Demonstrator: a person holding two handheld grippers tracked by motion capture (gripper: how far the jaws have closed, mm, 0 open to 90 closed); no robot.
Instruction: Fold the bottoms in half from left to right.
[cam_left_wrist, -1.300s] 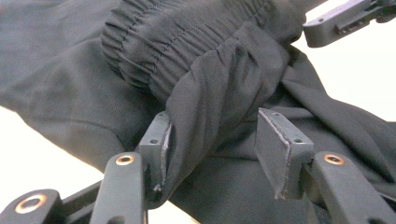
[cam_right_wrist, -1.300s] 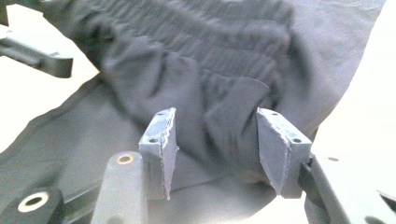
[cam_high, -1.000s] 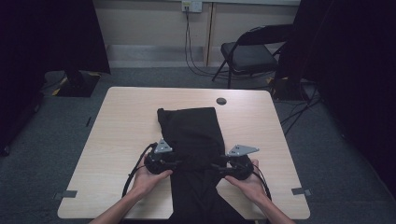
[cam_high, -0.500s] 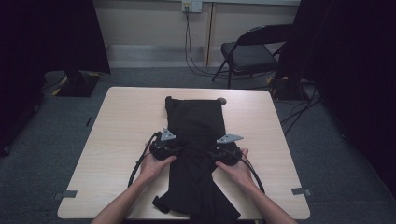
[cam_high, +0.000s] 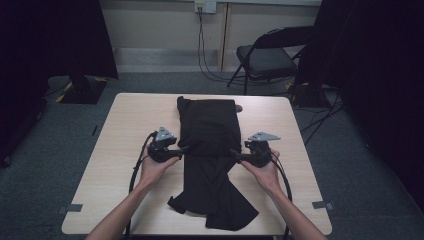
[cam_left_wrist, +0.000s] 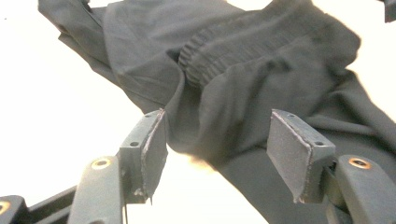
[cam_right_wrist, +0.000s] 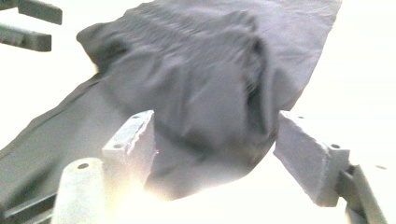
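left gripper (cam_high: 181, 150): jaws apart, just opening | right gripper (cam_high: 234, 156): same | black trousers (cam_high: 210, 150): released, no readable label

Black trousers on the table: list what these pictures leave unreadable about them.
- Black trousers, high view: black on black, so folds and layers cannot be told apart.
- Small dark object, high view: half hidden behind the trousers' far edge, too small to identify.
- Right gripper view: cloth motion-blurred, its fold lines unclear.
- Left gripper view: table washed out white.
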